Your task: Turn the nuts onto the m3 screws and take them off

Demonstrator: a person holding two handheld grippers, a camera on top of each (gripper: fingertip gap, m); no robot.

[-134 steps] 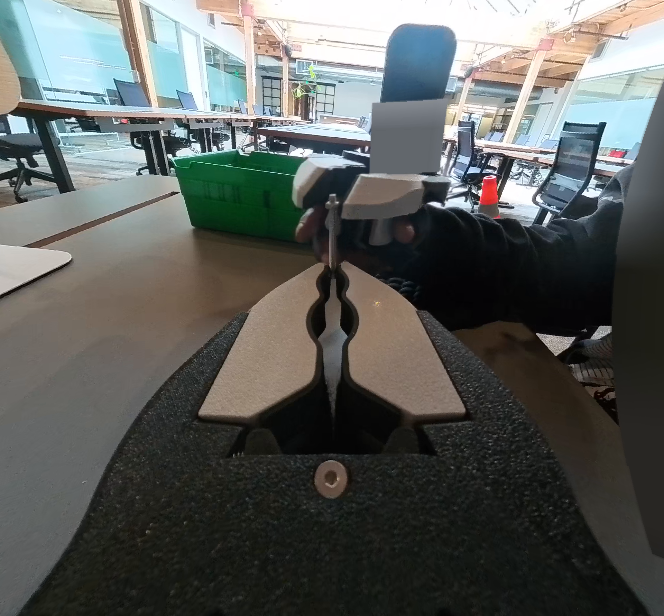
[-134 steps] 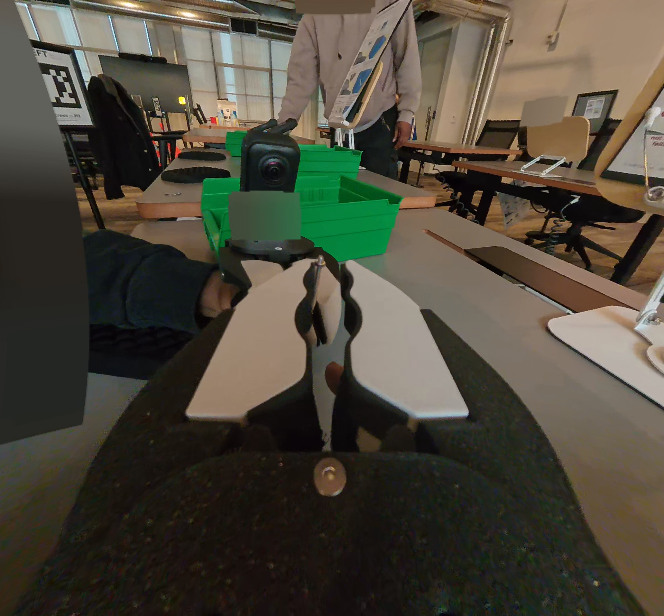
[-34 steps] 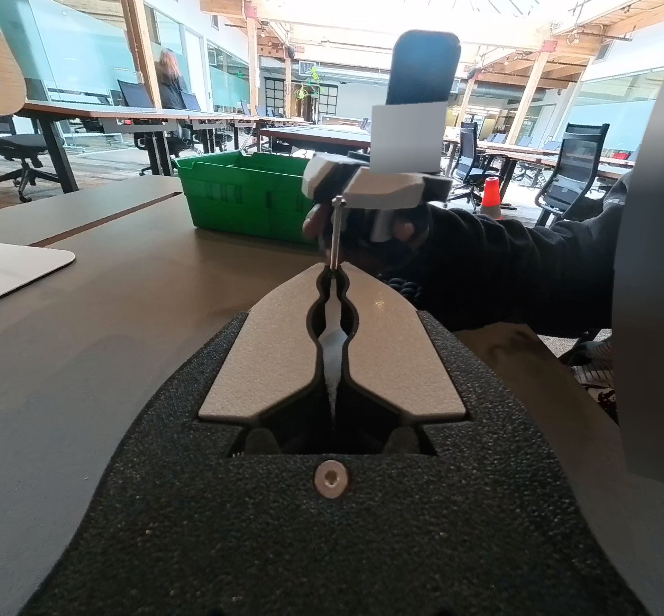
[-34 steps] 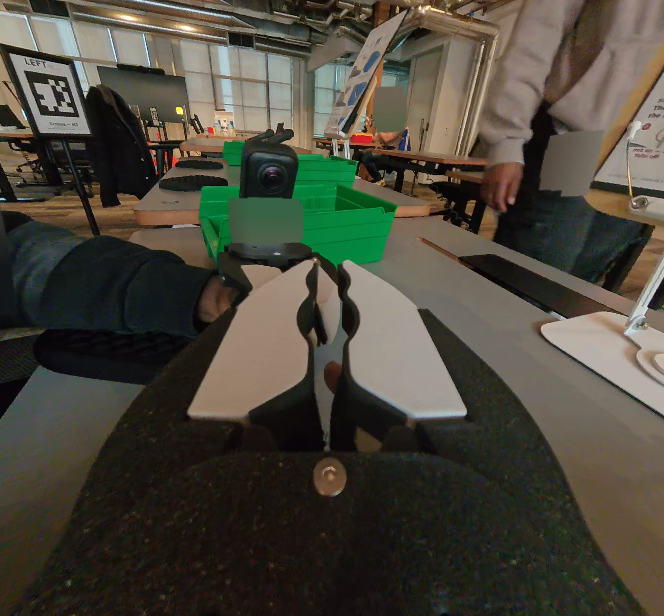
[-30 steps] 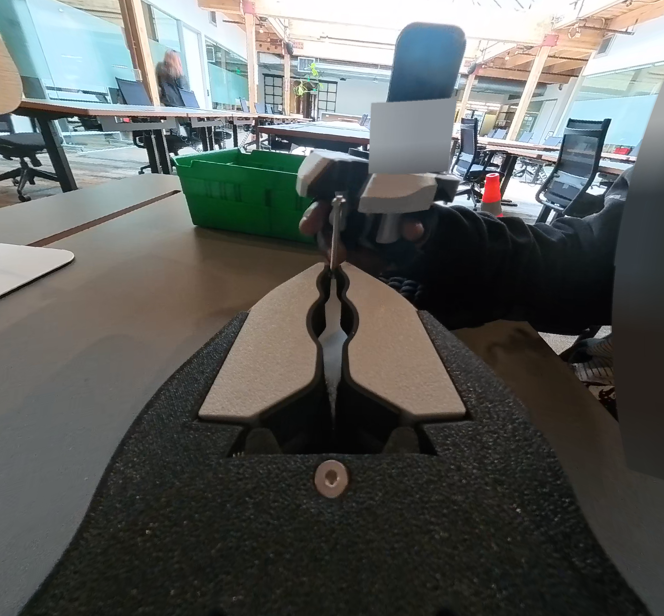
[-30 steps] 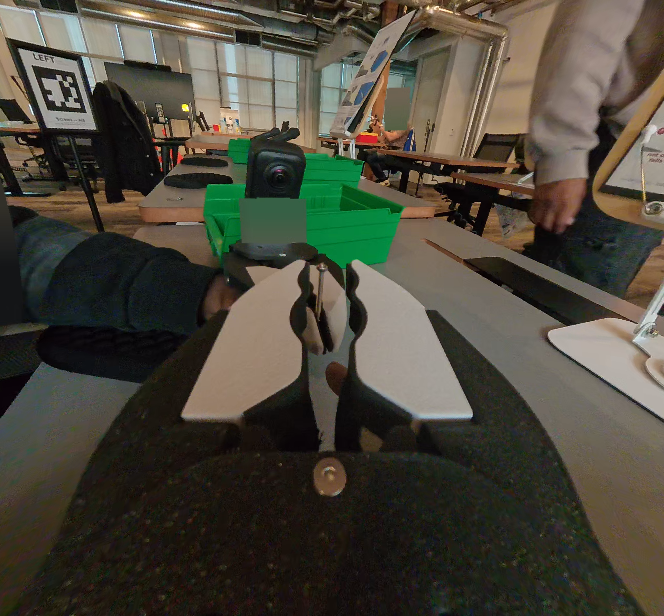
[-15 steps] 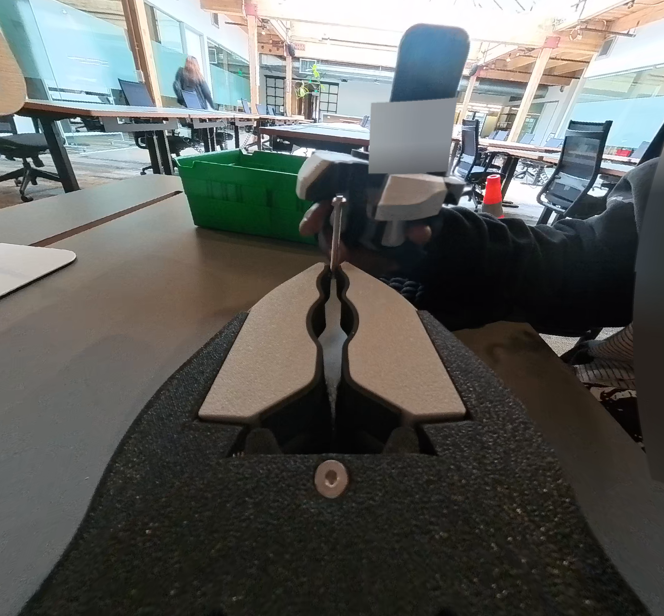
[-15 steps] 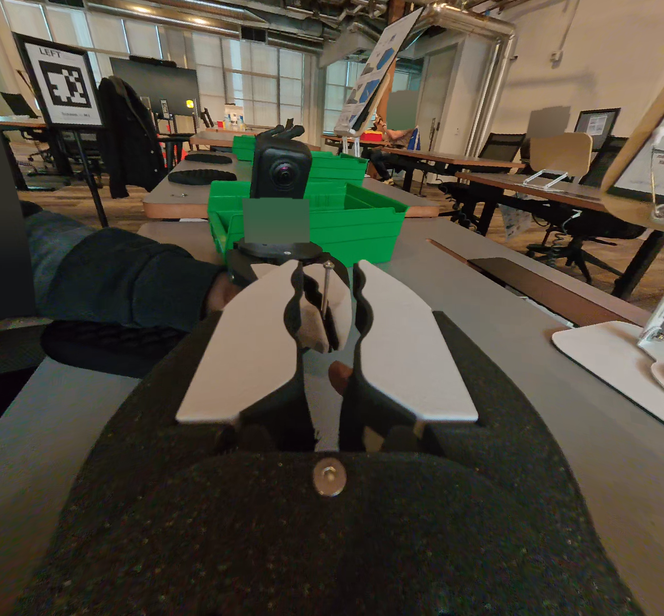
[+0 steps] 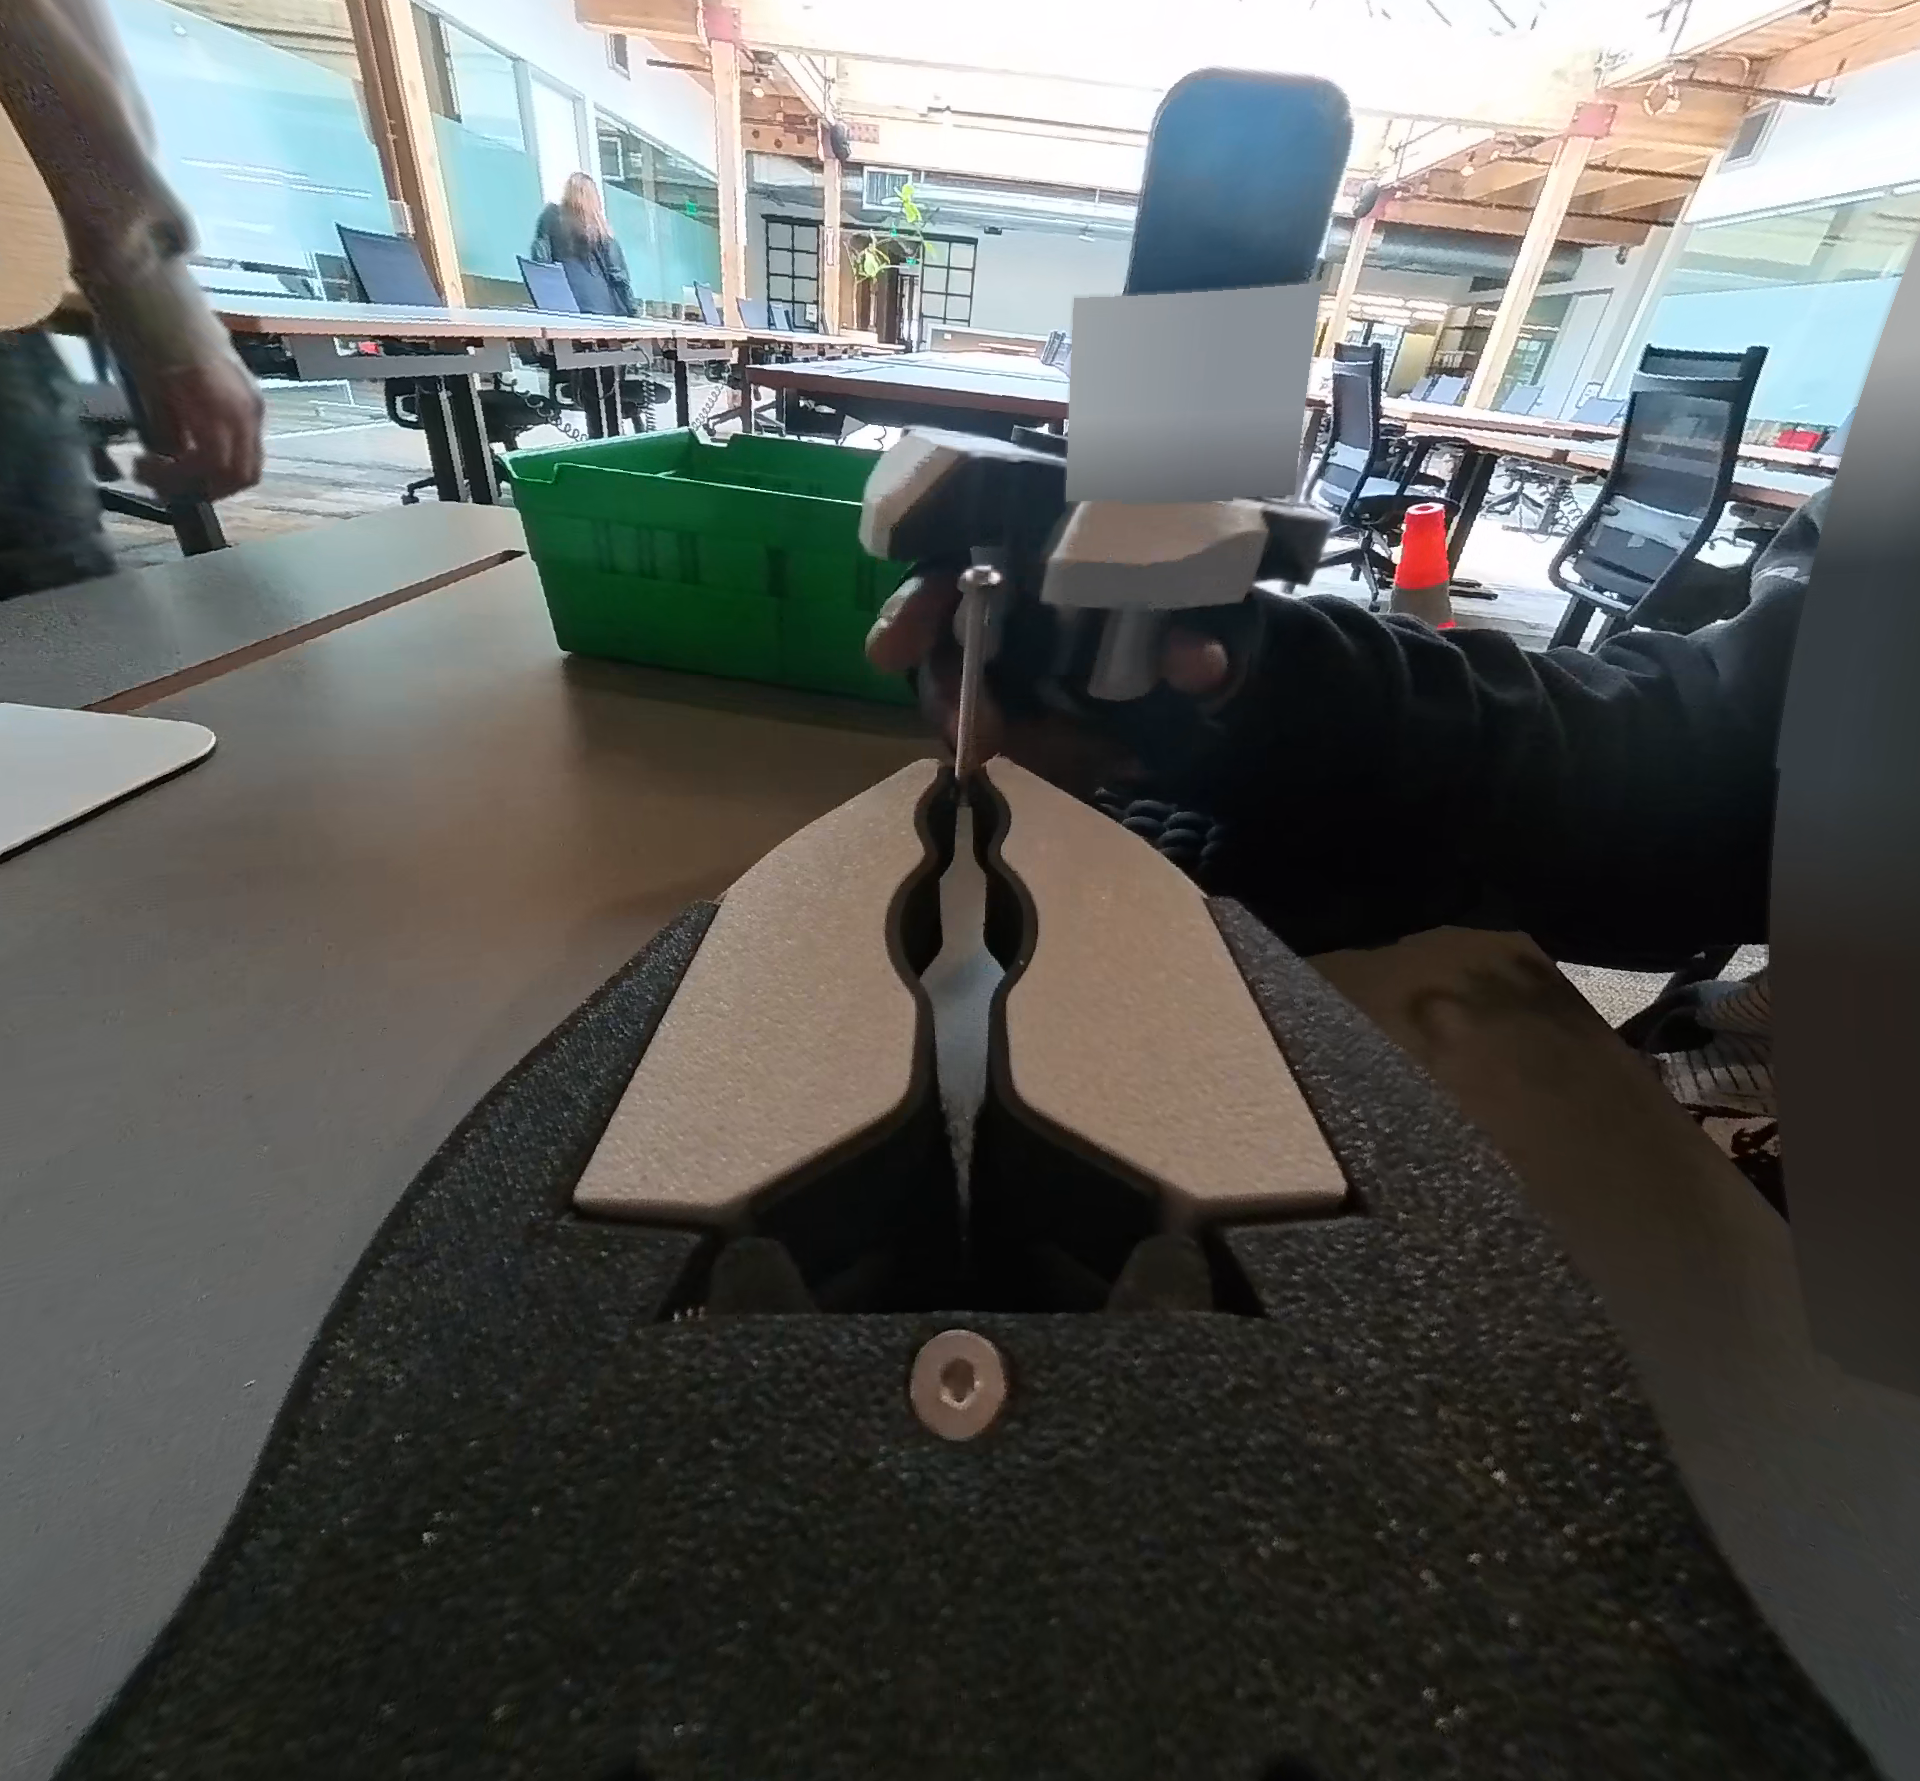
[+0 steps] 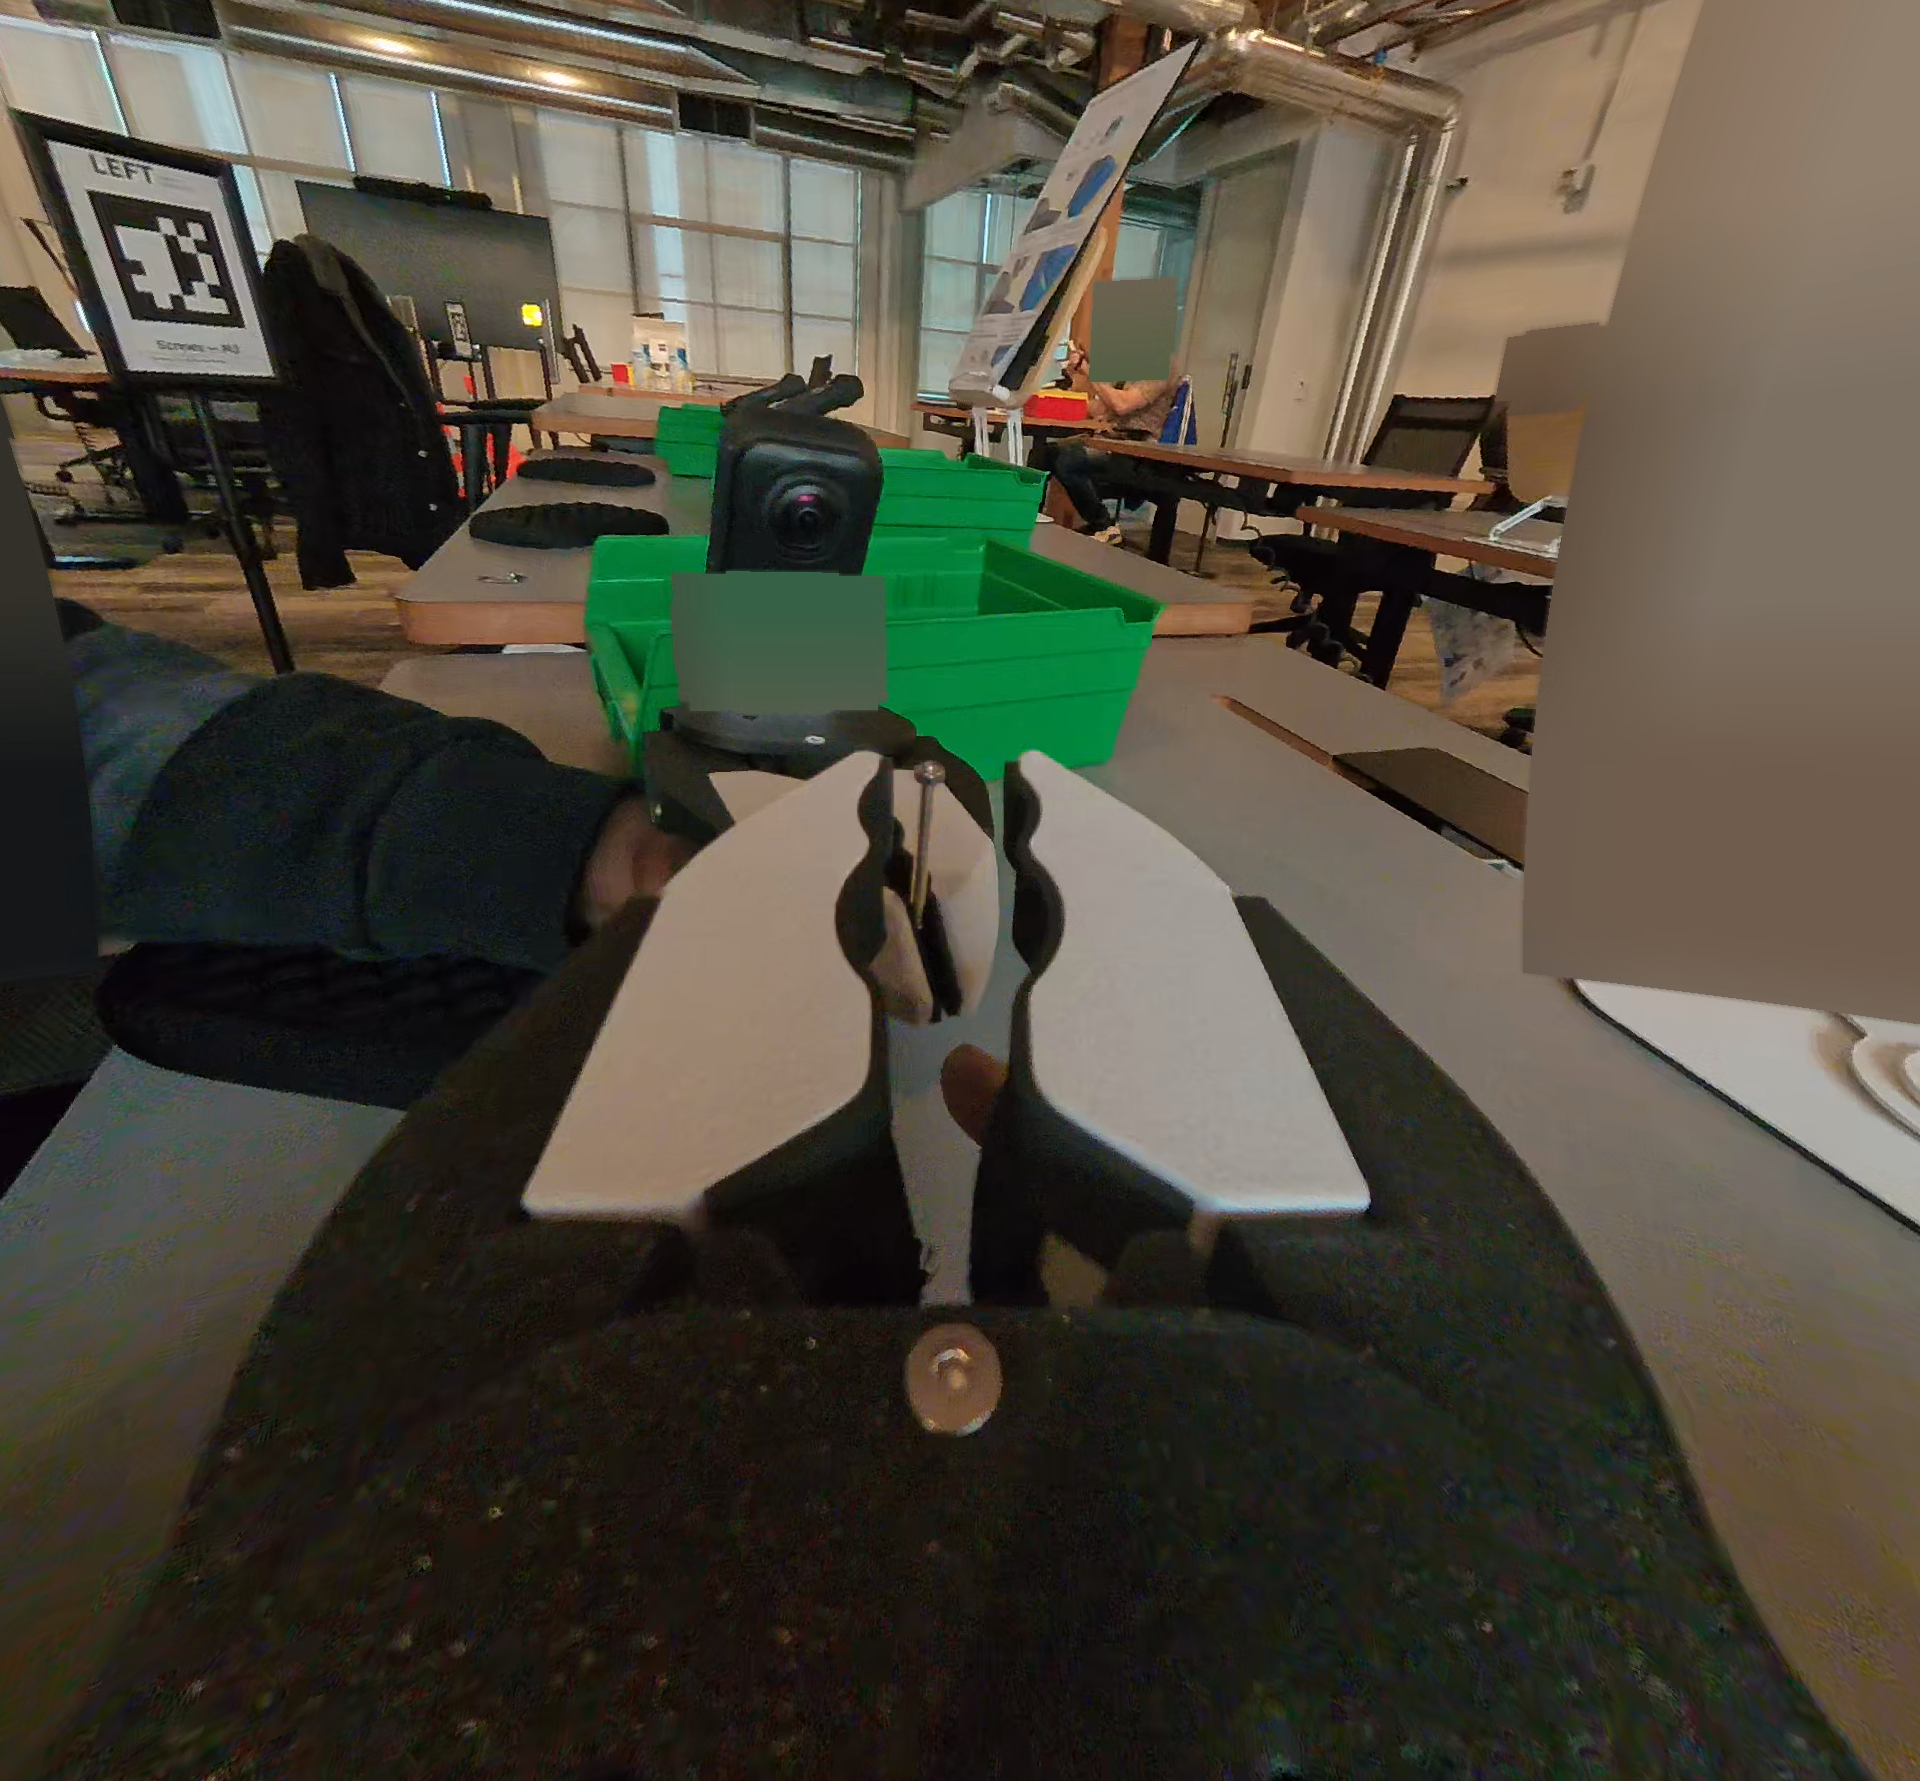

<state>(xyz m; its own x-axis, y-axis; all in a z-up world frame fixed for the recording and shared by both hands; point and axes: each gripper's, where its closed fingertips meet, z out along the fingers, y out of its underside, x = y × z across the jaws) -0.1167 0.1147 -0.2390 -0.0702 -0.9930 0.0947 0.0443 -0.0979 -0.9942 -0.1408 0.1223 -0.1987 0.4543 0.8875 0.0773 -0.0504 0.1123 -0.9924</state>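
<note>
Left wrist view: left hand-held gripper [image 9: 968, 775] was closed, its tips pinching the lower end of the screw [image 9: 971, 671], which stood upright just ahead of them. The right hand-held gripper [image 9: 1023, 578] faced it, around the screw head. Right wrist view alone showed the gap: right hand-held gripper [image 10: 940, 775] stood narrowly parted, screw [image 10: 923, 838] between its fingers [image 10: 790, 900], touching neither. No nut discernible. Green bin [image 10: 1039, 682] sat beyond on the tabletop [image 9: 312, 900].
</note>
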